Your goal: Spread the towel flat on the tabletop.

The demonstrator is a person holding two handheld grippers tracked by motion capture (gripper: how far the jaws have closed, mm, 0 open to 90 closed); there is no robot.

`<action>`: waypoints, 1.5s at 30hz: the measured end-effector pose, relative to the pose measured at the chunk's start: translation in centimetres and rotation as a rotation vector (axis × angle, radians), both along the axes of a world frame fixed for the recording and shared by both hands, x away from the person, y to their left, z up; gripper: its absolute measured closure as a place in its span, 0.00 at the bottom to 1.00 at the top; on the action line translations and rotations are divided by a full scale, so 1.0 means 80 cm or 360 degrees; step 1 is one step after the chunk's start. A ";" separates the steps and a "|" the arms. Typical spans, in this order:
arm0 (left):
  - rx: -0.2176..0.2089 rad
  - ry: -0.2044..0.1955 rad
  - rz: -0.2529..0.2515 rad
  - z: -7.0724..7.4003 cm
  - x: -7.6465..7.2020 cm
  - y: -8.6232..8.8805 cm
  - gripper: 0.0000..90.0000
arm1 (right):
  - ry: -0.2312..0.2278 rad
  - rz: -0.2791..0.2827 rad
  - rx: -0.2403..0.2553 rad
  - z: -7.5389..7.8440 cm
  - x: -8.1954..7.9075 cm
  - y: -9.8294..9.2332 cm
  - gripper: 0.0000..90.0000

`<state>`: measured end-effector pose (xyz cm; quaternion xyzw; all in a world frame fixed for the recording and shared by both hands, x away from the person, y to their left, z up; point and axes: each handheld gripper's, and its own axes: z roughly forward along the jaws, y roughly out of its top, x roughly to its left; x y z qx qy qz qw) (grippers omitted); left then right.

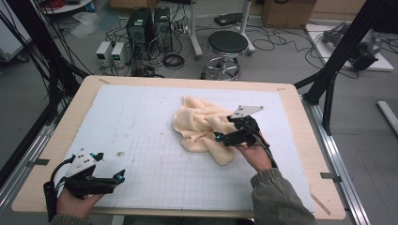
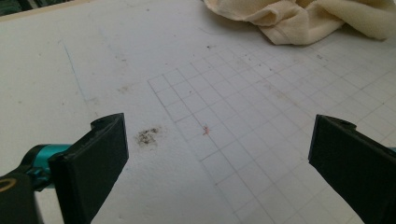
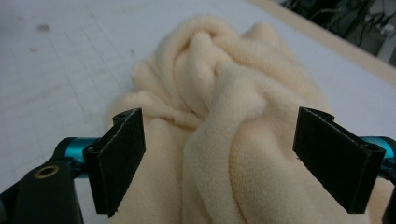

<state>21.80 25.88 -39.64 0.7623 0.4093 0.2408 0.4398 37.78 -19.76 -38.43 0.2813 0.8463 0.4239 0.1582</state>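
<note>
At about eight o'clock on the gridded mat (image 1: 141,159), the left gripper (image 1: 121,177) rests with jaws wide apart and nothing between them. The cream fleece cloth (image 1: 202,126) lies bunched just right of centre (soft, light and floppy, I'd judge, so best pinched on a raised fold). The right gripper (image 1: 217,137) hovers at its four-o'clock edge, jaws spread wide around a fold (image 3: 219,140) without pressing it.
</note>
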 end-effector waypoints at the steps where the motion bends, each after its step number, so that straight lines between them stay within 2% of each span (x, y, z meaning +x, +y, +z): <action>1: 0.0002 0.0002 -0.0002 0.000 0.000 0.000 0.06 | 0.0023 0.0001 -0.0015 -0.006 0.003 0.002 0.24; 3: 0.0004 0.0004 -0.0003 0.000 0.001 0.000 0.06 | 0.0038 0.0006 -0.0025 -0.012 0.006 0.003 0.27; 5: 0.0008 0.0005 -0.0005 0.000 0.002 0.000 0.06 | 0.0065 0.0011 -0.0076 -0.024 0.012 0.009 0.33; 6: 0.0010 0.0001 -0.0009 0.000 0.002 -0.001 0.06 | 0.0065 0.0011 -0.0076 -0.024 0.012 0.009 0.33; 9: 0.0007 -0.0001 -0.0012 -0.001 0.004 -0.003 0.06 | 0.0063 0.0031 -0.0139 -0.033 0.015 0.016 0.43; 10: 0.0014 0.0000 -0.0012 -0.001 0.004 -0.003 0.06 | 0.0069 0.0031 -0.0181 -0.039 0.016 0.021 0.48; 11: 0.0012 0.0003 -0.0012 -0.001 0.004 -0.003 0.06 | 0.0069 0.0031 -0.0181 -0.039 0.016 0.021 0.48; 13: 0.0012 0.0001 -0.0005 -0.001 0.005 -0.004 0.06 | 0.0058 0.0024 -0.0216 -0.042 0.017 0.024 0.57; 14: 0.0009 0.0001 -0.0002 -0.001 0.005 -0.004 0.06 | 0.0048 0.0021 -0.0223 -0.044 0.017 0.025 0.65; 15: 0.0007 0.0002 -0.0001 0.000 0.005 -0.004 0.06 | 0.0048 0.0021 -0.0223 -0.044 0.017 0.025 0.65; 16: 0.0005 0.0001 -0.0006 0.000 0.005 -0.003 0.08 | 0.0050 0.0019 -0.0211 -0.044 0.018 0.024 0.74; 17: -0.0004 0.0001 -0.0010 0.000 0.005 -0.004 0.08 | 0.0050 0.0019 -0.0211 -0.044 0.018 0.024 0.74; 19: -0.0009 -0.0008 -0.0021 0.001 0.006 -0.005 0.16 | 0.0067 0.0038 -0.0206 -0.041 0.018 0.021 0.82; 23: -0.0022 -0.0034 -0.0044 0.004 0.008 -0.010 0.21 | 0.0066 0.0065 -0.0199 -0.035 0.012 0.021 0.85; 30: -0.0064 -0.0028 -0.0122 0.006 0.019 -0.022 0.30 | 0.0017 0.0154 -0.0078 -0.009 -0.004 0.017 0.87; 31: -0.0063 -0.0031 -0.0133 0.007 0.020 -0.025 0.31 | -0.0005 0.0185 -0.0046 -0.002 -0.010 0.016 0.87; 37: -0.0084 -0.0016 -0.0194 0.007 0.029 -0.045 0.32 | -0.0046 0.0273 -0.0004 0.019 -0.031 0.018 0.87; 41: -0.0080 -0.0016 -0.0257 0.009 0.037 -0.063 0.34 | -0.0037 0.0277 -0.0003 0.023 -0.036 0.012 0.87; 44: -0.0080 -0.0004 -0.0300 0.008 0.049 -0.081 0.34 | 0.0030 0.0210 -0.0069 0.014 -0.028 0.002 0.86; 45: -0.0075 -0.0002 -0.0318 0.008 0.053 -0.087 0.34 | 0.0060 0.0165 -0.0075 0.008 -0.022 -0.006 0.81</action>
